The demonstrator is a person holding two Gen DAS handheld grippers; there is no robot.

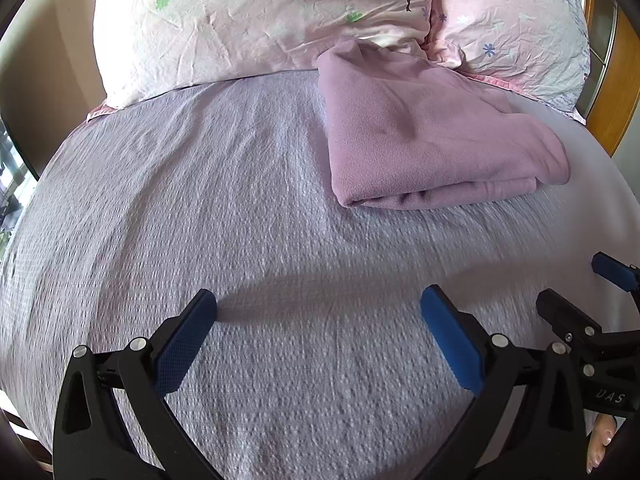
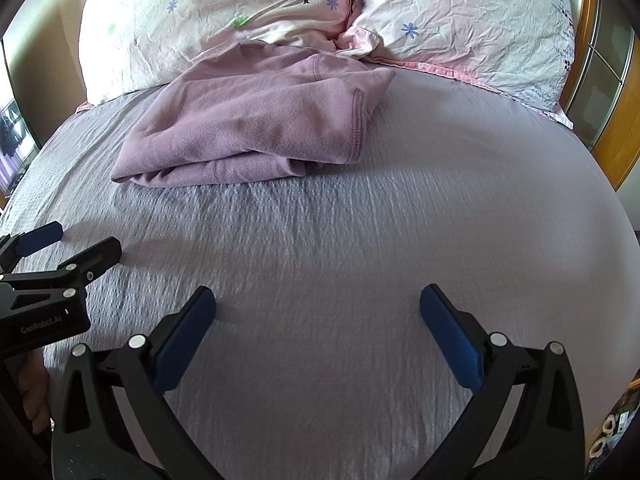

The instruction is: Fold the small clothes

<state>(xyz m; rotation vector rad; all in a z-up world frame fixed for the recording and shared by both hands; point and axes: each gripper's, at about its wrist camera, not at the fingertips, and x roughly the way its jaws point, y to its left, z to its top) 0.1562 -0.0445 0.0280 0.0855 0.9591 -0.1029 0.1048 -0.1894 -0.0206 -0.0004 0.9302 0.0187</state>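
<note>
garment: mauve fleece garment (image 1: 432, 136) lying folded on the bed (image 1: 240, 208), touching the pillows (image 1: 248, 20)
left tongs (image 1: 318, 308): gaping wide, holding nothing
right tongs (image 2: 318, 304): gaping wide, holding nothing
step: fold looking finished
next: probably fetching another piece

- Open stretch of grey bedsheet (image 2: 320, 240) ahead of both grippers, bare up to the folded mauve garment (image 1: 432, 136).
- Folded mauve garment lying at the far end, its back edge touching the floral pillows (image 1: 248, 20).
- Pillows walling off the head of the bed.
- Wooden headboard frame (image 2: 616, 140) closing the right side.
- Left gripper (image 1: 318, 336) and right gripper (image 2: 318, 336) close side by side, jaws spread, nothing between them.
</note>
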